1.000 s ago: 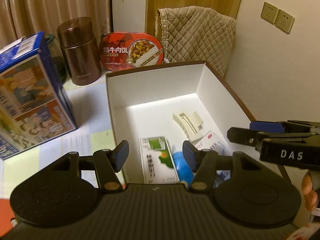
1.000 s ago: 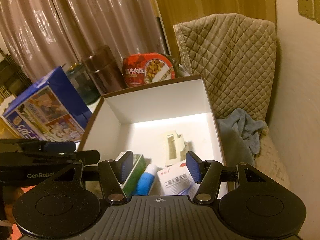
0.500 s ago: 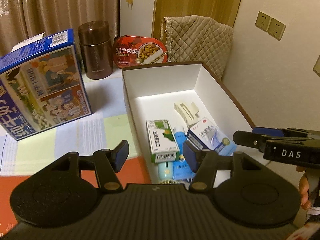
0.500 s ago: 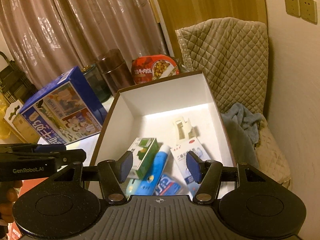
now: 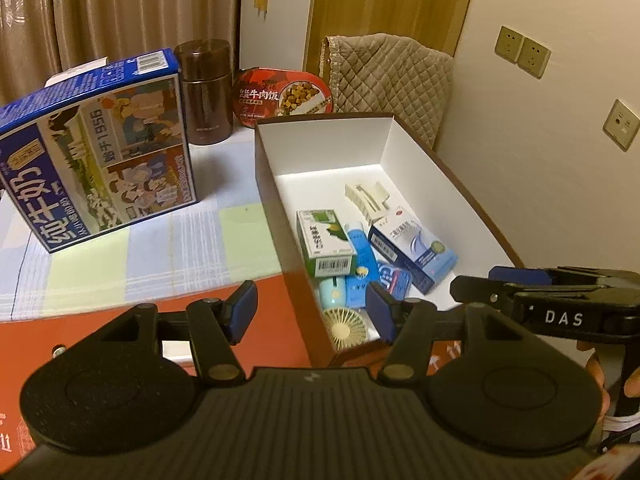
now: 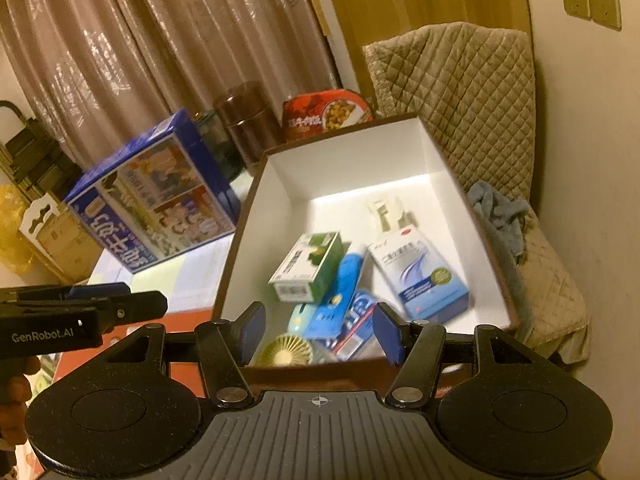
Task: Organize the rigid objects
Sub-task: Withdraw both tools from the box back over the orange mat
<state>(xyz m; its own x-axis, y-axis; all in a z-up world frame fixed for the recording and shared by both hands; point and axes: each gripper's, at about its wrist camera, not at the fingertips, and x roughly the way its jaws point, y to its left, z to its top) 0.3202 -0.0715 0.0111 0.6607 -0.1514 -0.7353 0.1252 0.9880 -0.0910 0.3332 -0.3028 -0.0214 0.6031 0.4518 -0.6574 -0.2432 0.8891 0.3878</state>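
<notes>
A: What does the left view give that the right one lacks?

B: The near corner of the box [image 5: 416, 152] against the red mat [image 5: 276, 320], and the checked cloth [image 5: 168, 256] between the box and the milk carton [image 5: 100, 168]. It also shows three wall sockets; the right view catches only two. The right gripper [image 5: 472, 288] juts in from the side there, a fingertip showing below its handle.

A: And the right view?

B: A grey-blue towel [image 6: 496, 212] lying on a quilted seat beside the box, and stacked cartons off at the far left edge. The left gripper [image 6: 132, 304] enters low at the left.

A: The grippers themselves?

B: Each view shows its own gripper, left [image 5: 312, 312] and right [image 6: 320, 332], with jaws parted and nothing between the blue pads. Both hang above the near end of the box, touching nothing.

A: Where are the things being sorted?

B: Inside the box, crowded toward its near end: a green carton [image 5: 324, 240], a blue tube [image 5: 360, 252], a white-and-blue carton [image 5: 416, 248], a small fan [image 5: 348, 328], and a cream clip [image 5: 368, 196] lying farther back alone.

A: The room?

B: A brown flask [image 5: 208, 92] and a red meal tub [image 5: 284, 96] stand behind the box. Curtains hang beyond them, with a wooden panel and a pale wall to the side.
</notes>
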